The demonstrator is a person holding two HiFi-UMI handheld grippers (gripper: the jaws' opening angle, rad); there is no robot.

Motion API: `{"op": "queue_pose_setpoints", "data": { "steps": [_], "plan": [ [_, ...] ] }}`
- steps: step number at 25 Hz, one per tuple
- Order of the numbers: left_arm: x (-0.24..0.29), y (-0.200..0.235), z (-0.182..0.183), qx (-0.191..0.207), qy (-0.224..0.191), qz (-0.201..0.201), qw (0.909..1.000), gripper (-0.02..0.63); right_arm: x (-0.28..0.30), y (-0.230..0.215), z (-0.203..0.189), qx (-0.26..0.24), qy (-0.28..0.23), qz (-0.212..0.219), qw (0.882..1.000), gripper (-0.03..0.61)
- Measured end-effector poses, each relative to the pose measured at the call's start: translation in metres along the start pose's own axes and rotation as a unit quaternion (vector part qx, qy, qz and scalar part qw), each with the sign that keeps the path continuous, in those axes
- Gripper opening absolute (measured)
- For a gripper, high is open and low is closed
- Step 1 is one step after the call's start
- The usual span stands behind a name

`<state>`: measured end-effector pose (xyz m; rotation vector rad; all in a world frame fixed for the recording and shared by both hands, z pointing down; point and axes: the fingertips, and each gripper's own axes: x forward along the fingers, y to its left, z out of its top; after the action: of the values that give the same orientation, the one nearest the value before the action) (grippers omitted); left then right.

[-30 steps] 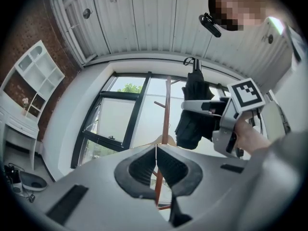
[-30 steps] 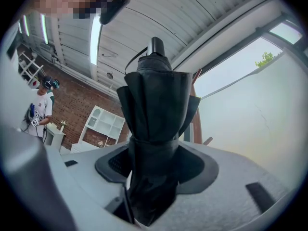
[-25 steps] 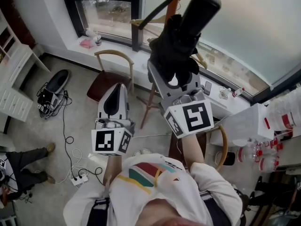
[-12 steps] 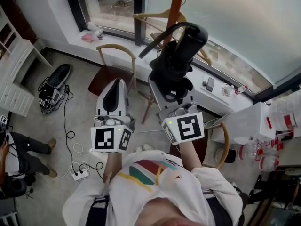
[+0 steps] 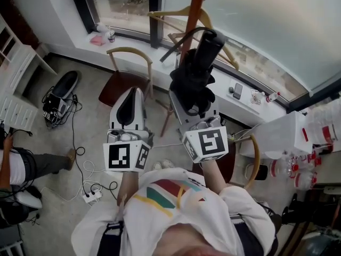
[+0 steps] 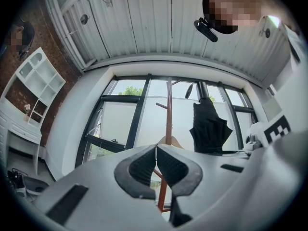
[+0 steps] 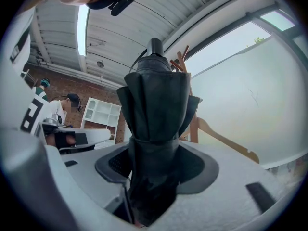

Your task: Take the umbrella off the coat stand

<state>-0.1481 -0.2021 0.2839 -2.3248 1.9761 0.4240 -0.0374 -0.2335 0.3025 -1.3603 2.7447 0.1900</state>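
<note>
My right gripper (image 5: 194,96) is shut on a folded black umbrella (image 5: 193,73) and holds it upright, handle (image 5: 208,42) on top. A black strap (image 5: 178,40) arcs from the handle toward the brown coat stand pole (image 5: 192,7); I cannot tell if they touch. In the right gripper view the umbrella (image 7: 156,105) fills the gap between the jaws of the right gripper (image 7: 154,165), with the stand (image 7: 194,124) behind it. My left gripper (image 5: 134,93) hovers beside it, shut and empty. In its own view the left gripper (image 6: 156,163) has its pads pressed together, and the umbrella (image 6: 208,128) hangs right of the pole (image 6: 168,112).
A wooden hanger (image 5: 176,14) hangs on the stand. Two wooden chairs (image 5: 128,71) stand below by the window sill (image 5: 122,39). Cables and a power strip (image 5: 89,198) lie on the floor. A person (image 5: 21,167) sits at far left. Bottles (image 5: 298,172) crowd the right.
My right gripper has come down with the umbrella, whose handle now sits lower against the pole. The left gripper has stayed put. The person at the left has shifted.
</note>
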Motion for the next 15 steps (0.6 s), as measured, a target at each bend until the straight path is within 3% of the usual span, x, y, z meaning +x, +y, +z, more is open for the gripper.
{"op": "queue_pose_setpoints", "data": {
  "steps": [15],
  "plan": [
    [-0.003, -0.005, -0.003, 0.0, 0.004, -0.003, 1.0, 0.008, -0.008, -0.018, -0.008, 0.015, 0.01, -0.025, 1.0, 0.239]
  ]
}}
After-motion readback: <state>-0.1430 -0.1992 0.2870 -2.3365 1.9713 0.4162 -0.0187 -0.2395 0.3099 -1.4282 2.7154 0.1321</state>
